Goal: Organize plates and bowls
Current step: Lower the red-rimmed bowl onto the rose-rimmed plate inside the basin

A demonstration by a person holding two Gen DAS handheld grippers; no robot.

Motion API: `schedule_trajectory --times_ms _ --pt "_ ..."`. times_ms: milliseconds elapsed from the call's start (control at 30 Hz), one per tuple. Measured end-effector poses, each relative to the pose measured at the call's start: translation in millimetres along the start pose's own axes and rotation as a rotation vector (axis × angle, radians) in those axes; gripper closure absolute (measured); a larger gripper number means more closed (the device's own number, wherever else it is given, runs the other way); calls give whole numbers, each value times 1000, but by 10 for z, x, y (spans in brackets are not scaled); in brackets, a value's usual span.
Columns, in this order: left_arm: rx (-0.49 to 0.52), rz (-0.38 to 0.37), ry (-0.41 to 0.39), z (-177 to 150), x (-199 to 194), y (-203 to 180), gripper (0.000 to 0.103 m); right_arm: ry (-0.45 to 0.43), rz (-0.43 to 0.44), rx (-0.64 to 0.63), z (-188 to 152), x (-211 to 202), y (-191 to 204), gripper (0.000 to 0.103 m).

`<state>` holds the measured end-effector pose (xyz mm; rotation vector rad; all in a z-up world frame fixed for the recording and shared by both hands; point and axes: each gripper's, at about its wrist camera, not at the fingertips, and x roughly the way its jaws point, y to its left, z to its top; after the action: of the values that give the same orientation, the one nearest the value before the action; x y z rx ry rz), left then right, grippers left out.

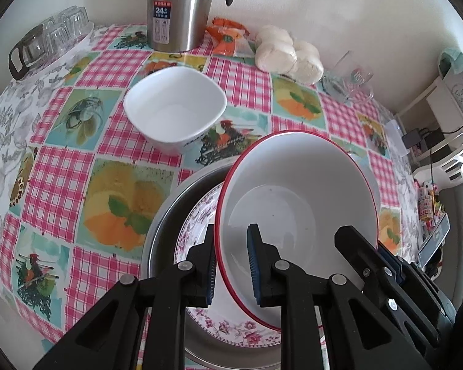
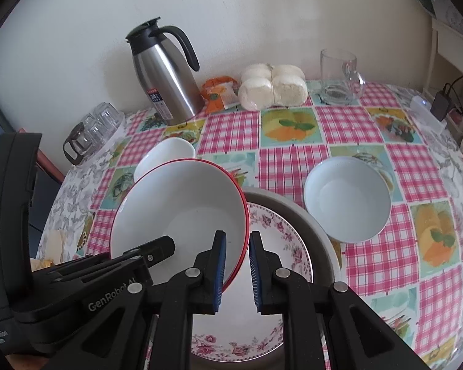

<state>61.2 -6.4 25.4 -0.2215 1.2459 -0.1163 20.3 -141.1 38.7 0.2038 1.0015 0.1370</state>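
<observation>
The left gripper (image 1: 231, 265) is clamped on the left rim of the red-rimmed bowl (image 1: 296, 197), one blue pad inside and one outside. The right gripper (image 2: 236, 273) is clamped on the same bowl's right rim. The bowl hangs tilted between them, above a floral plate (image 2: 280, 237) that lies in a metal basin (image 2: 317, 225) at the near edge of the table (image 2: 286, 160).

Left and far of the basin stands a square white bowl (image 1: 174, 108); right of it stands a round white bowl (image 2: 348, 199). Both sit apart from the basin on the pink-checked cloth.

At the far edge stands a steel flask (image 2: 166, 74) with a black handle; its label reads "24", and the smaller print is too fine to read. Beside it lie an orange packet (image 2: 217, 92) and wrapped white buns (image 2: 273, 86), then a glass mug (image 2: 339, 77). Upturned glasses (image 2: 99, 123) sit at far left.

The left gripper's body, seen from the right wrist, bears the words "GenRobot AI".
</observation>
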Motion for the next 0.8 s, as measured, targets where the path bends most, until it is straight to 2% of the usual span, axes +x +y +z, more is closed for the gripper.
schedule_trajectory --times_ms 800 --pt "9 68 123 -84 310 -16 83 95 -16 21 -79 242 -68 87"
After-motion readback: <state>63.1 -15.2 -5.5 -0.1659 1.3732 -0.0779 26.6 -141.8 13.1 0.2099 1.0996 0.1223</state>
